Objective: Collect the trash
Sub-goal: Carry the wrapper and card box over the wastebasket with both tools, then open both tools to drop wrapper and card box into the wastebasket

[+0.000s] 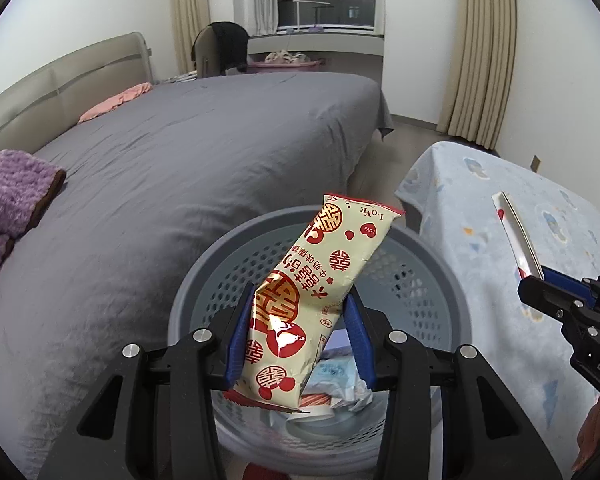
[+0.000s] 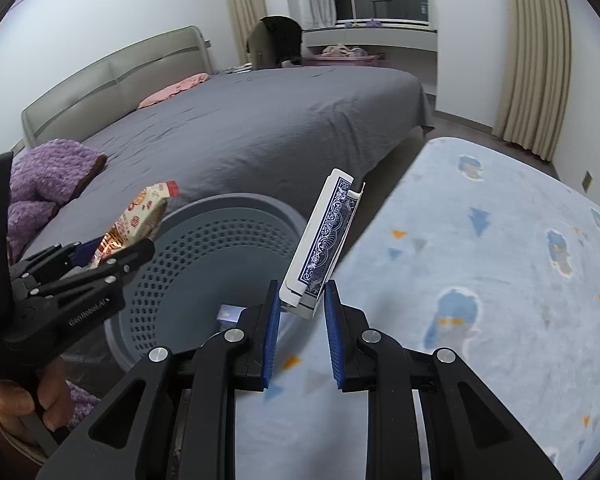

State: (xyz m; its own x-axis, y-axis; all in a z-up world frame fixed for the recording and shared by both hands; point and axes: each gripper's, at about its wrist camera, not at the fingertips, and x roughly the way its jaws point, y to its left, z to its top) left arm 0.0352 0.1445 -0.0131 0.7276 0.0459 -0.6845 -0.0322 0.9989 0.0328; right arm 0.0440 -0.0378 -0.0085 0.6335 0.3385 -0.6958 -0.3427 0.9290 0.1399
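The left gripper pinches a cream and red snack wrapper between its blue pads, low in the centre of the left wrist view. The wrapper stands tilted, its top leaning toward the upper right, and it hangs over the mouth of a grey perforated basket. Inside the basket, below the wrapper, lie crumpled bits of paper and packaging.

The right gripper holds a blue-patterned playing card box by its lower end, in the centre of the right wrist view. The box rises nearly upright, leaning slightly right, with its top flap open. The left pad touches the box; whether the right pad touches it too I cannot tell. The box sits at the boundary between the basket's right rim and a surface covered with a light blue patterned cloth.

In the right wrist view the left gripper appears at the left edge with the wrapper sticking up from it, and a hand grips its handle at the lower left.

Beyond the basket stretches a bed with a grey sheet. A purple fuzzy blanket lies at the left edge, and a pink pillow rests near the beige headboard. Beige curtains hang in the upper right.
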